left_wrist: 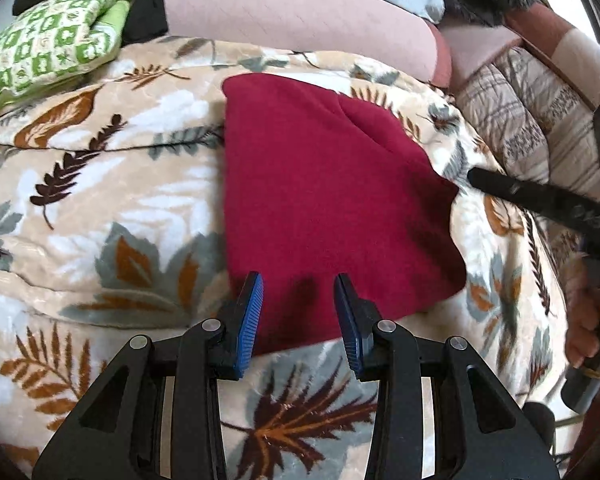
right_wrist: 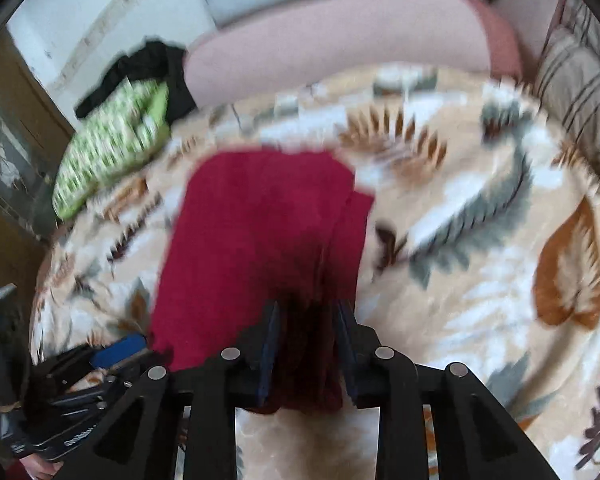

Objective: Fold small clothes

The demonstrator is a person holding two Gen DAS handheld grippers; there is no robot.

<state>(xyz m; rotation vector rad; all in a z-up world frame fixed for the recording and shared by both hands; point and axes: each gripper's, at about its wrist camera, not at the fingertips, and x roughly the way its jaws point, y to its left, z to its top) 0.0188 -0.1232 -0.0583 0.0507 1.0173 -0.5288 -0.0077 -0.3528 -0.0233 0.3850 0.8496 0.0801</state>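
Note:
A dark red garment (left_wrist: 320, 200) lies on a leaf-patterned blanket (left_wrist: 112, 216). My left gripper (left_wrist: 299, 282) is open and empty, its blue pads just above the garment's near edge. In the right wrist view, which is blurred, the red garment (right_wrist: 260, 232) runs back between my right gripper's (right_wrist: 306, 308) fingers, which are closed on its near edge. The right gripper also shows in the left wrist view (left_wrist: 476, 178) as a black finger at the garment's right corner. The left gripper shows at the lower left of the right wrist view (right_wrist: 118, 350).
A green patterned cloth (left_wrist: 48, 44) and a black garment (left_wrist: 144, 4) lie at the back left. A pink cushion (left_wrist: 300, 12) runs along the back. A striped quilt (left_wrist: 532, 128) lies at the right. A hand (left_wrist: 588, 308) holds the right gripper.

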